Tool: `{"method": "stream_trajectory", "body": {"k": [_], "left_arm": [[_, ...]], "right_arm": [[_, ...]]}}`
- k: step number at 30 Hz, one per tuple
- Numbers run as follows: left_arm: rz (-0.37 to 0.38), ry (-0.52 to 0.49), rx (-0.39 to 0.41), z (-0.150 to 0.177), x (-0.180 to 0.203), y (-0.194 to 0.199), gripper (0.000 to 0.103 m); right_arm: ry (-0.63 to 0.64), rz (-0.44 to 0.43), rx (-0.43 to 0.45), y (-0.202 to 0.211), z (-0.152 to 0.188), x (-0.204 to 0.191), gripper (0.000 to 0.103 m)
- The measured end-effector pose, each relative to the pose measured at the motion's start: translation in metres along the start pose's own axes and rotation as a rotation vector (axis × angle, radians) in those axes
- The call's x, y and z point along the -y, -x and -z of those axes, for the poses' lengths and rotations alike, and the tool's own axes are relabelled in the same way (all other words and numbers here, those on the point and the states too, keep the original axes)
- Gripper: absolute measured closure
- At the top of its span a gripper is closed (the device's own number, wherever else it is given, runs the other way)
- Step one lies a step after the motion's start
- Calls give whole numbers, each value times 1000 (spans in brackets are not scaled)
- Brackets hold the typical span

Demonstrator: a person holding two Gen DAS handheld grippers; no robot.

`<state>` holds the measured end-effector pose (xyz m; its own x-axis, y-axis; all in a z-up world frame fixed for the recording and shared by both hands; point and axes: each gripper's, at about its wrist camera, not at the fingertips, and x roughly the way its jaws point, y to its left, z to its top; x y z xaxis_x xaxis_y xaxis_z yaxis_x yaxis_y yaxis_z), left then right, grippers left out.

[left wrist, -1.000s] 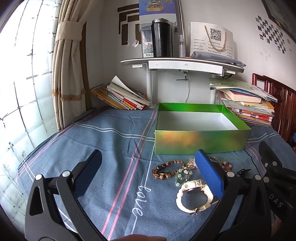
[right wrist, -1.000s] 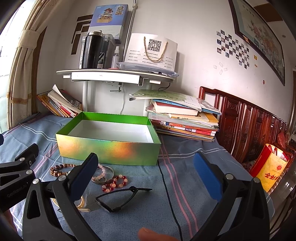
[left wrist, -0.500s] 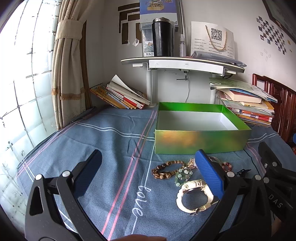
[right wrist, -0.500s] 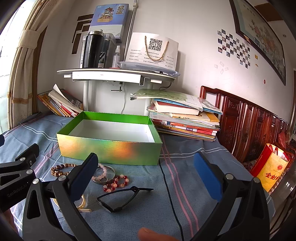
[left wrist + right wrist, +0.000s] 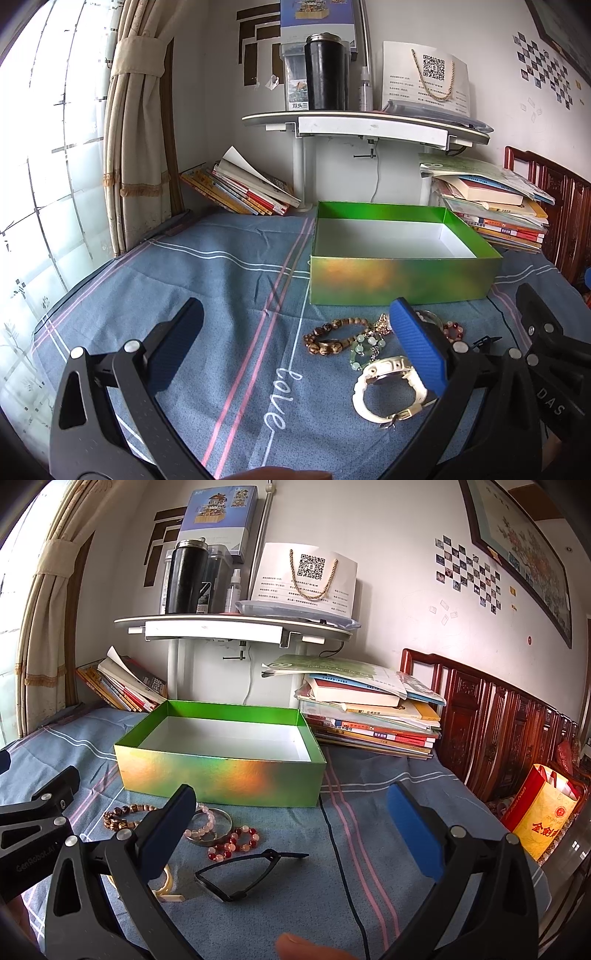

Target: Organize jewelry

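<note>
Jewelry all outside green box [image 5: 221, 771], seemingly empty: bead bracelets [image 5: 334, 338], white watch [image 5: 388, 391]. Both tools wide open, holding nothing.

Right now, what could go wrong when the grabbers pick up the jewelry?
1. The bracelets lie bunched and touching, so lifting one may drag another along.
2. Only the box's outer wall faces the jewelry, and a low carry could bump it.
3. A black cable runs across the cloth beside the glasses and could snag. Both the left gripper and right gripper are open and hold nothing.
</note>
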<state>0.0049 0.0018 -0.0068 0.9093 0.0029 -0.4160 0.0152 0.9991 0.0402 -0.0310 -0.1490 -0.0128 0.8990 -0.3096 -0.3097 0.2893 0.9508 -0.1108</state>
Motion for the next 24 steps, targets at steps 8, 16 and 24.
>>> {"method": "stream_trajectory", "body": {"k": [8,16,24], "left_arm": [[1,-1,-1,-1,-1,-1,4],[1,1,-2,0,-2,-1,4],[0,0,-3,0,-2,-2,4]], "right_arm": [[0,0,-2,0,0,0,2],[0,-1,-3,0,1,0,2],[1,-2,-3,0,1,0,2]]}}
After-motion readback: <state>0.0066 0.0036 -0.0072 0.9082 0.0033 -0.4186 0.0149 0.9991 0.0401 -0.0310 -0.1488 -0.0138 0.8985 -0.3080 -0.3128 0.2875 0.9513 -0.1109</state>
